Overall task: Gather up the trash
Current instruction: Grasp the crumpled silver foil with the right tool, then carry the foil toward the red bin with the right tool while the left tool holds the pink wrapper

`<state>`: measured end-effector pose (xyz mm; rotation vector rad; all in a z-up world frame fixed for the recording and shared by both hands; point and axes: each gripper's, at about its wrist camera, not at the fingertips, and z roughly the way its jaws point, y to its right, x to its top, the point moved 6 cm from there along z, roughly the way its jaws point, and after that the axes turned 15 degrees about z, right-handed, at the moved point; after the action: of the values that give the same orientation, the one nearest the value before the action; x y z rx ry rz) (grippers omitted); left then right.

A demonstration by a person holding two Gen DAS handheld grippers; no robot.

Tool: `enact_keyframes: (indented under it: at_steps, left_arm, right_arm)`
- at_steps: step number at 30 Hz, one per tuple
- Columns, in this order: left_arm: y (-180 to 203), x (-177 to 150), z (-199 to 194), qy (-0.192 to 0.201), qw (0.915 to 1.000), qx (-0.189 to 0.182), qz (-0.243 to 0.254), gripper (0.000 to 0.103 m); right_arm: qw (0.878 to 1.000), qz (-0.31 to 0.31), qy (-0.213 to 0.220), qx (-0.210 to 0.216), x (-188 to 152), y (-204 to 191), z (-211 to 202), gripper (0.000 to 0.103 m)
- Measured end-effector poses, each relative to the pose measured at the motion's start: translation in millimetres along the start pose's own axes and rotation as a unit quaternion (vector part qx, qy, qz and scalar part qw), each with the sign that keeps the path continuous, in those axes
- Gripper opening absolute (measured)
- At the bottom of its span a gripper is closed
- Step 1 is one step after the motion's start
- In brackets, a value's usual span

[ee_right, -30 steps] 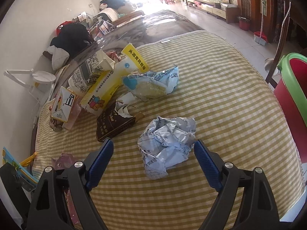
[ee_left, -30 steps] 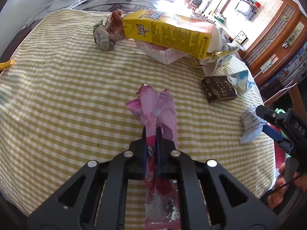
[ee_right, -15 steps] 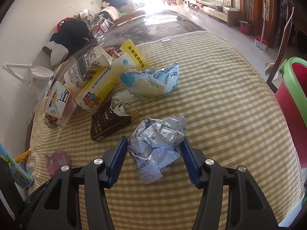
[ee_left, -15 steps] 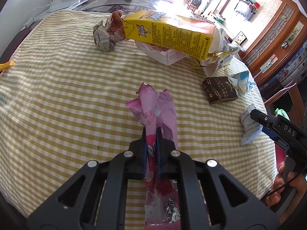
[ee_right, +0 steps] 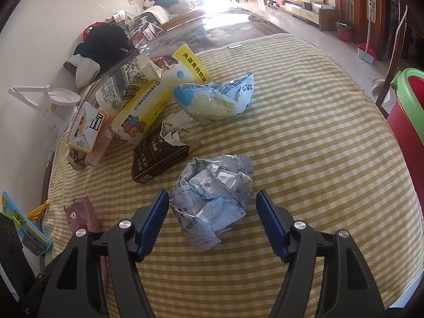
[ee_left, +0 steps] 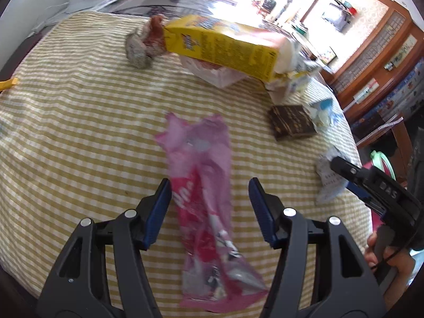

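Yellow-and-white checked cloth covers the table, with a bright living room beyond it and a red bin with a green rim at about 3 o'clock off the table edge in the right wrist view.

Largest of the litter is the long yellow carton, lying across one pale box at 12 o'clock in the left wrist view. Next comes one blue-and-white snack bag, then one pink wrapper, one dark brown packet, one crumpled blue-white paper ball and one small grey wad at 11 o'clock beside a reddish scrap. The right wrist view also shows one grey patterned bag and one small house-printed carton in the pile at 10 o'clock.

Both tools seem to be at the pick-up step. The left hand-held gripper is spread wide, its blue pads either side of the pink wrapper and not gripping it; the wrapper looks blurred, so I cannot tell whether it lies flat on the cloth. The right hand-held gripper is also wide, straddling the paper ball, with both pads apart from it.

Next, each likely needs to close on its piece: gently on the springy paper ball, and low and square on the thin, slippery wrapper. Carrying to the bin would follow.
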<state>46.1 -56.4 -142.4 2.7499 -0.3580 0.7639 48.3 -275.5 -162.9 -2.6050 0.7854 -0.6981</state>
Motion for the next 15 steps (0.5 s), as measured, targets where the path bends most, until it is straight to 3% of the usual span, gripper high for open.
enact_keyframes:
  at_steps: [1,2,3,5,9,15]
  left_arm:
    - [3.3,-0.6,1.7,-0.003,0.9999,0.003,0.011,0.051]
    - [5.3,-1.9,4.0,-0.007,0.9998,0.008,0.018,0.037]
    - [6.6,-3.6,7.0,-0.014,0.9996,0.01,0.023,0.031]
    - [5.4,-3.7,6.9,-0.009,0.9996,0.012,0.023,0.026]
    - [2.0,-1.8,5.0,-0.003,0.9995,0.019,0.026,0.018]
    - [2.3,7.0,-14.0,0.018,0.9991,0.023,0.032,0.018]
  right_arm:
    - [1.0,-0.003,-0.006,-0.001,-1.5,0.0,2.3,0.065]
    - [1.0,-0.008,-0.011,-0.003,-3.5,-0.5,4.4,0.063]
    - [1.0,-0.014,-0.016,-0.001,-5.9,-2.2,5.9,0.057]
    - [1.0,-0.027,-0.009,-0.001,-8.1,-6.1,2.9,0.055]
    - [0.999,-0.036,0.007,0.026,-11.4,-18.7,-14.8,0.054]
    - [0.995,-0.043,0.038,0.076,-19.0,-37.3,-57.9,0.054]
